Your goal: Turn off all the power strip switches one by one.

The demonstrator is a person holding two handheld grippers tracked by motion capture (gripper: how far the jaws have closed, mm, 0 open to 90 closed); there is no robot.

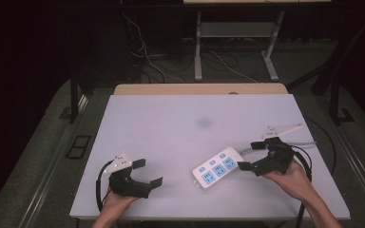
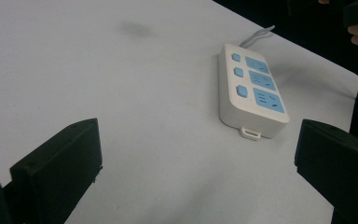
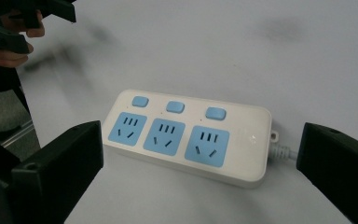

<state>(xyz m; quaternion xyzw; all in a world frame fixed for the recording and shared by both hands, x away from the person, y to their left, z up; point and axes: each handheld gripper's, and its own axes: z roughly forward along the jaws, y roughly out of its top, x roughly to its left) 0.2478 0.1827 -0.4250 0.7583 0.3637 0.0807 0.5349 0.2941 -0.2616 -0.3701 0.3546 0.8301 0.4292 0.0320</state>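
A pale, matte counter (image 1: pixel 171 123) stands in a dim room, with cables and metal legs on the dark floor beyond its far edge. Nearest, at the near left, the left hand-held gripper (image 1: pixel 149 173) rests low with its jaws spread wide and nothing between them. At the near right, the right hand-held gripper (image 1: pixel 250 155) also stands wide open and empty, its jaws pointing at the cord end of the power strip (image 1: pixel 217 168). The strip lies flat and diagonal, right of the middle and just beside those jaws. It is a white block with rounded corners, three blue sockets in a row, three small blue buttons alongside them, a hanging tab at the free end and a pale grey cord (image 1: pixel 299 141) trailing off to the right. I'd judge the smooth casing could slip or swivel if pinched off-centre, and the cord might drag or snag the right hand's own cable.
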